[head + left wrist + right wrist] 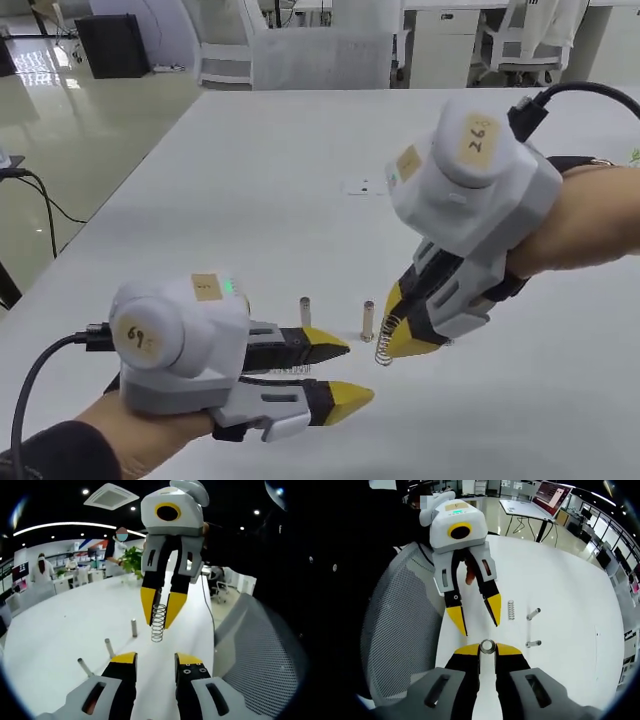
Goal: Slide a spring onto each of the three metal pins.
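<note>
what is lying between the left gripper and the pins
A loose spring lies on the table between the open left gripper and a pin, clearest in the right gripper view.

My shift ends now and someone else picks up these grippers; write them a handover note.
Pins: three, upright in a row, all bare.
Left gripper: open, empty, low over the table.
Right gripper: shut on a spring that hangs near the pins.
Second spring: lying on the table by the left gripper.
Done: no spring on a pin.
Left: all three.
</note>
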Demonstrator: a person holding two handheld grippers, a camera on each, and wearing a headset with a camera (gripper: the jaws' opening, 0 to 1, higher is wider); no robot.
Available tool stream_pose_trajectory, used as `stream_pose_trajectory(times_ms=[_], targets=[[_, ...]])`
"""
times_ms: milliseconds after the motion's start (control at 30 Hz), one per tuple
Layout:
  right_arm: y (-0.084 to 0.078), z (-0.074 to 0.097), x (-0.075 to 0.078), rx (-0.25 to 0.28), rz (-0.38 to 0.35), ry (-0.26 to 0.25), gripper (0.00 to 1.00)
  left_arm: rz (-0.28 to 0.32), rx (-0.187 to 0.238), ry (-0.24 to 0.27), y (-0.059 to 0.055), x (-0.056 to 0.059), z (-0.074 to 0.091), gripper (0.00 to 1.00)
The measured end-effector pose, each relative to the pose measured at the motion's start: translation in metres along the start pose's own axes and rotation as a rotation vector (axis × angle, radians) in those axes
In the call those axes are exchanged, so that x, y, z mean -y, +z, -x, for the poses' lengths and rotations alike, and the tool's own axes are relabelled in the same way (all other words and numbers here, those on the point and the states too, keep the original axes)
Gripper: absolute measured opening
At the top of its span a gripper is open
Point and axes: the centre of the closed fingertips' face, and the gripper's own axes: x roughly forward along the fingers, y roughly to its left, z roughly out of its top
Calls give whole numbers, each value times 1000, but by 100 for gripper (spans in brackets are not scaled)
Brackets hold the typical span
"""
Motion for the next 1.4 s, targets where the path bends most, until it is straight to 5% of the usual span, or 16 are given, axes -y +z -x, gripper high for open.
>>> stream_pose_trajectory(times_ms=[800,1400], targets=[[-6,4,23,-9,-21,-41,8,77,8,91,-10,-26,13,40],[-8,5,41,-17,-23,-73,8,115,2,130,-16,-35,17,51]])
